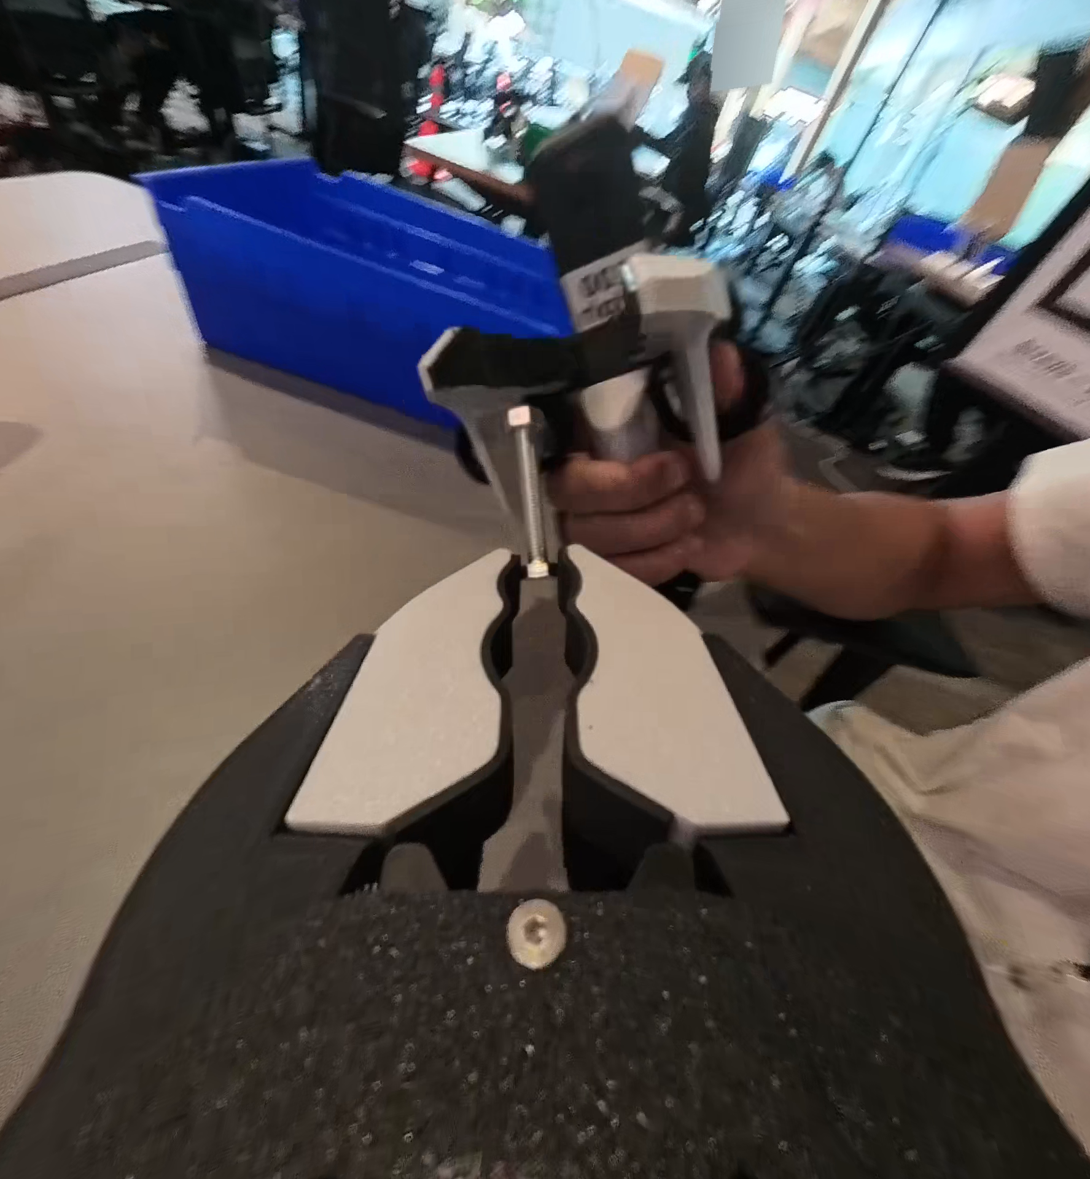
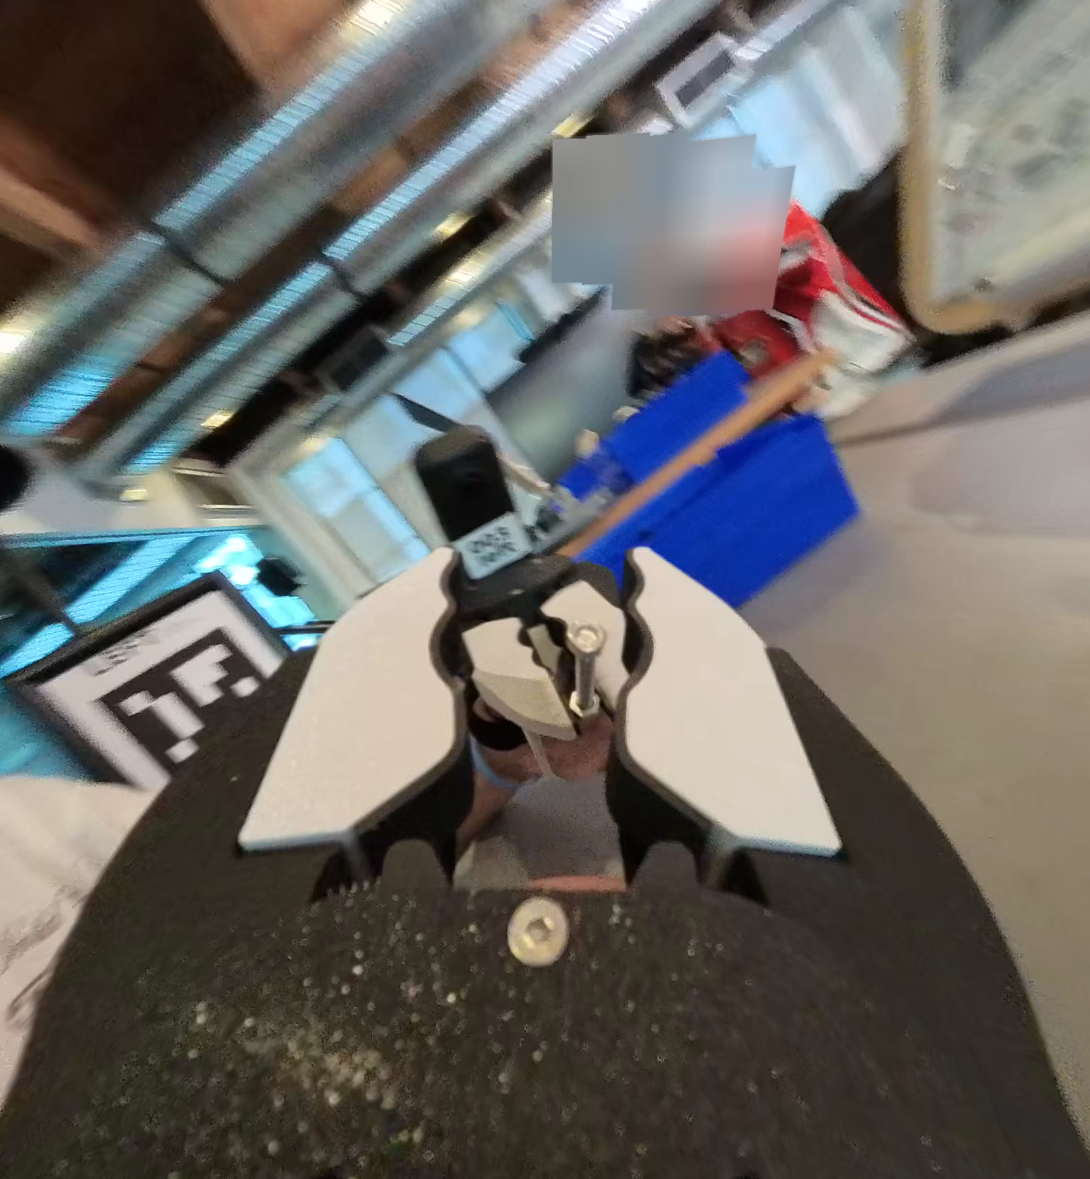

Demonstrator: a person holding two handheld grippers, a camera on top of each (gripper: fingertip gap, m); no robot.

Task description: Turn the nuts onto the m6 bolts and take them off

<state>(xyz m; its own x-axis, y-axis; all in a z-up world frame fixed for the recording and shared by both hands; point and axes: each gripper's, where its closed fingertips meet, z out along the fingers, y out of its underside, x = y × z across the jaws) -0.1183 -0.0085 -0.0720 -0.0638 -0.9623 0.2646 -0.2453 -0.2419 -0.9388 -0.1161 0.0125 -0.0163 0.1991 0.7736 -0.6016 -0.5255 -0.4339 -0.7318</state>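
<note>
Left wrist view, left hand-held gripper (image 1: 537,568): the two grey fingers are drawn close together and clamp the lower end of a silver threaded M6 bolt (image 1: 530,491), where a small pale nut (image 1: 537,570) sits between the fingertips.
Left wrist view, bolt: it stands upright out of the fingertips, its hex head (image 1: 519,419) at the top.
Left wrist view, right hand-held gripper (image 1: 599,472): it is gripped by a person's hand (image 1: 644,510) just behind the bolt, its fingers spread wide, one finger (image 1: 497,440) close behind the bolt's shaft.
Left wrist view, surroundings: a blue plastic bin (image 1: 351,274) sits on the grey worktop (image 1: 114,510) beyond.
Right wrist view, right hand-held gripper (image 2: 539,564): its grey fingers stand wide apart and press on nothing.
Right wrist view, bolt (image 2: 583,670): it appears in the gap between those fingers, apart from both, held at its lower end by the left hand-held gripper (image 2: 577,708).
Right wrist view, surroundings: the blue bin (image 2: 753,485) lies farther off on the worktop (image 2: 944,638).
</note>
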